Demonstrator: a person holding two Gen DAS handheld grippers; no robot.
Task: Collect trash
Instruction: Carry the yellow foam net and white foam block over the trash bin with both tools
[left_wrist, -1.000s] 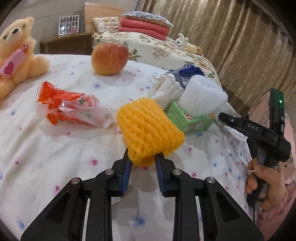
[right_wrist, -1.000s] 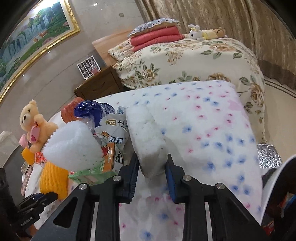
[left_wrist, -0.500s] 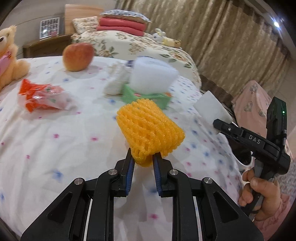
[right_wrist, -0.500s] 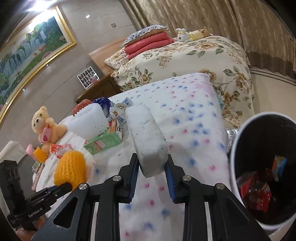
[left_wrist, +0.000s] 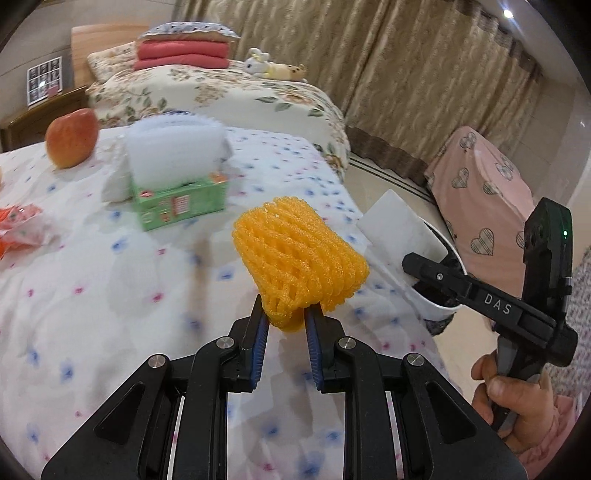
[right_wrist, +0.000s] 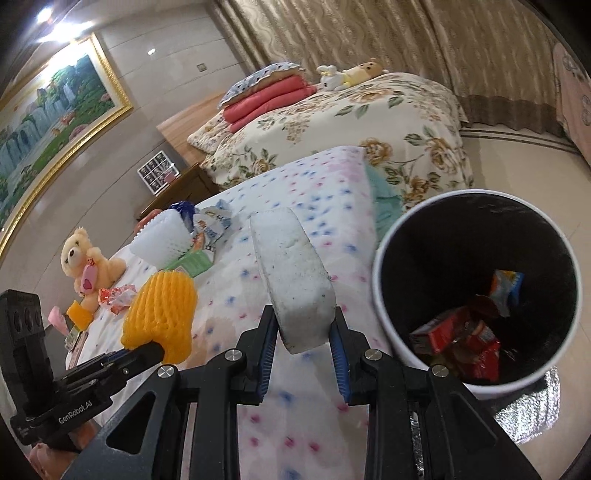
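My left gripper (left_wrist: 284, 323) is shut on a yellow foam fruit net (left_wrist: 299, 258) and holds it above the bed's right side; the net also shows in the right wrist view (right_wrist: 160, 310). My right gripper (right_wrist: 303, 339) is shut on a white foam block (right_wrist: 293, 273), held just left of the white trash bin (right_wrist: 384, 332), which has wrappers (right_wrist: 461, 332) inside. In the left wrist view the foam block (left_wrist: 399, 229) and the bin's rim (left_wrist: 439, 306) sit at the right, past the bed edge.
On the dotted bedspread (left_wrist: 110, 295) lie a green box with white foam on top (left_wrist: 177, 203), an apple (left_wrist: 72, 136), an orange wrapper (left_wrist: 18, 225) and a teddy bear (right_wrist: 83, 258). A floral bed (right_wrist: 351, 122) stands behind. A pink covered seat (left_wrist: 480, 206) is at the right.
Both grippers have moved right with their loads toward the bed's edge. The bin has come fully into the right wrist view, and its rim now appears in the left wrist view.
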